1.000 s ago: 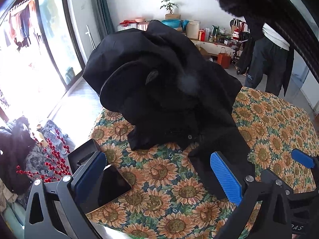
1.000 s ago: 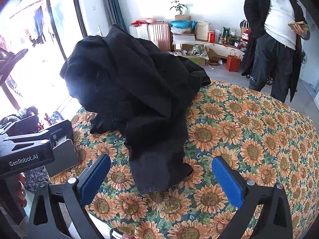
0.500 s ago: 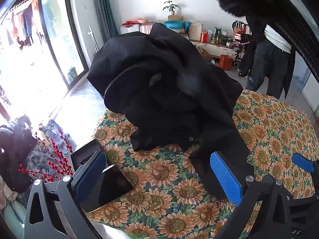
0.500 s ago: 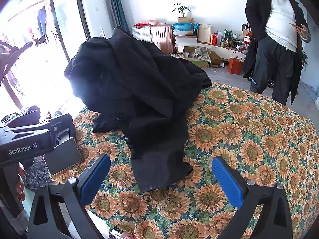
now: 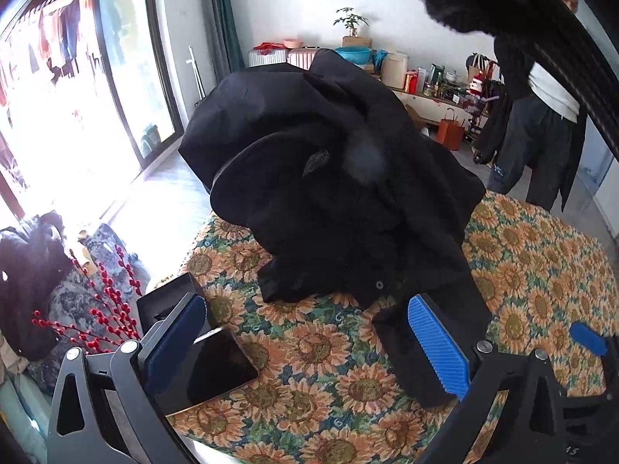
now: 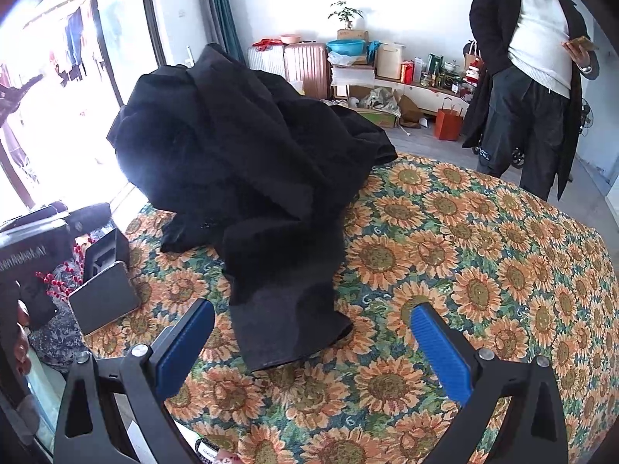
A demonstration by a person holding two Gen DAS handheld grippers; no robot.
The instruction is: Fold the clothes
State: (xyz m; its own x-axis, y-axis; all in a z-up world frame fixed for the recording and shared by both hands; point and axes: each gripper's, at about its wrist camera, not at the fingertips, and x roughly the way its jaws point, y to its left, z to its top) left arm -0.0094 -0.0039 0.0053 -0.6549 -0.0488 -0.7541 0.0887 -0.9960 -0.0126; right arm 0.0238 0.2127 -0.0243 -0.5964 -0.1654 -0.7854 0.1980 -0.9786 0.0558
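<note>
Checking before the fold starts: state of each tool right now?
Left tool: open, holding nothing, near the black coat.
Right tool: open, holding nothing, coat sleeve end lies between its fingers, ungripped.

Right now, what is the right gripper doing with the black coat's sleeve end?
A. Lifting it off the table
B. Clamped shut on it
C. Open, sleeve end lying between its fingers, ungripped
C: the right gripper stands open, and the black coat has its sleeve end flat on the sunflower tablecloth between the blue pads, touching neither.
</note>
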